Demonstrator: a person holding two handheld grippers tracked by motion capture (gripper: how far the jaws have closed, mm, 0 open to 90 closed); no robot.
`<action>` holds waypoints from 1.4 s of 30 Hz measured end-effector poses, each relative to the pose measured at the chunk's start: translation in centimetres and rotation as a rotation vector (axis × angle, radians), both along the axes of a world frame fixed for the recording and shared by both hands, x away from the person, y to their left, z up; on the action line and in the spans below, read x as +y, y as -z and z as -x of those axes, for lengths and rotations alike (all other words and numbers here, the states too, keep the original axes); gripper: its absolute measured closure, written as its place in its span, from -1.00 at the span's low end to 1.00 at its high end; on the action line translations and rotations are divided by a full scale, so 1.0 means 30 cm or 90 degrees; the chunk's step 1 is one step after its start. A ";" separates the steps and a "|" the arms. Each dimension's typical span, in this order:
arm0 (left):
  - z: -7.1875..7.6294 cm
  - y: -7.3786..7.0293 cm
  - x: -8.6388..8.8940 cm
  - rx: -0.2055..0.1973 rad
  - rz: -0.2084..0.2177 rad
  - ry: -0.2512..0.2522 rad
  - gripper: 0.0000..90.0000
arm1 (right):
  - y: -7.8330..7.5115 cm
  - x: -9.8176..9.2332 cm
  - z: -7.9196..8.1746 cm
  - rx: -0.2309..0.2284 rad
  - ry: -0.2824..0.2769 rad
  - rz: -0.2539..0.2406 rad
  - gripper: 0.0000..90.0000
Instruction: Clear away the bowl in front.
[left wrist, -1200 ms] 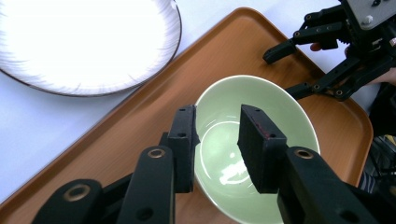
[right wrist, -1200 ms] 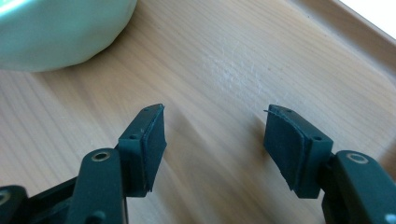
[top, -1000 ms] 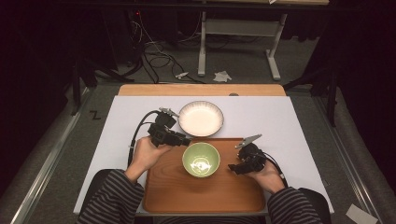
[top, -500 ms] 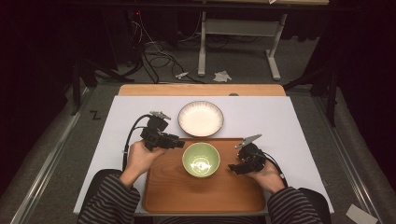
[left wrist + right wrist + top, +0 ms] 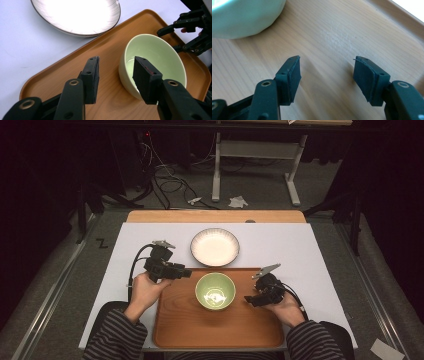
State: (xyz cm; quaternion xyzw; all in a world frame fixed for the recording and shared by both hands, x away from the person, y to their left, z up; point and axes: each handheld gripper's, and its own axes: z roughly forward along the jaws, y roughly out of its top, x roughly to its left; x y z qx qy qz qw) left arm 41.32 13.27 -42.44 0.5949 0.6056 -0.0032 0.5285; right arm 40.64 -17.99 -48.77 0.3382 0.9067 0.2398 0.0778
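While the green bowl point(image 5: 215, 291) stands upright near the far edge of the wooden tray point(image 5: 190, 330), close to the middle of that edge, both grippers wait beside it and neither one holds anything. The tray lies at the near edge of the bench point(image 5: 300, 245), and a white plate point(image 5: 215, 247) rests just beyond the tray's far edge.

The left gripper point(image 5: 184, 272) is at the far left corner of the tray, near the bowl but apart from it. Its fingers point(image 5: 91, 78) have just been opening and now stand wide, with nothing between them; in the left gripper view the bowl point(image 5: 160, 57) is partly behind the right finger. The right gripper point(image 5: 250, 300) hovers over the right part of the tray, just beside the bowl, and its fingers point(image 5: 292, 78) are also wide apart, with bare wood under them.

The bowl looks like glazed ceramic, so I judge it stiff, a little heavy, smooth and slippery, and it can chip or break if it falls. It seems empty. The best place to hold it is probably the rim, with one finger inside the wall and one outside. A grip on the round outer wall may slide off.
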 end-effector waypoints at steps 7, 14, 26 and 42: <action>-0.014 0.029 0.003 0.005 -0.011 -0.018 0.20 | -0.001 0.000 0.000 -0.002 -0.002 -0.001 -0.11; -0.033 0.059 0.003 0.018 -0.018 -0.032 0.18 | -0.001 0.000 0.000 0.000 0.000 0.000 -0.11; -0.060 0.093 -0.004 0.036 -0.024 -0.045 0.14 | -0.003 -0.001 0.000 -0.002 -0.001 -0.002 -0.10; -0.090 0.144 -0.007 0.041 -0.061 -0.068 0.10 | -0.003 -0.002 0.001 -0.003 -0.003 -0.001 -0.10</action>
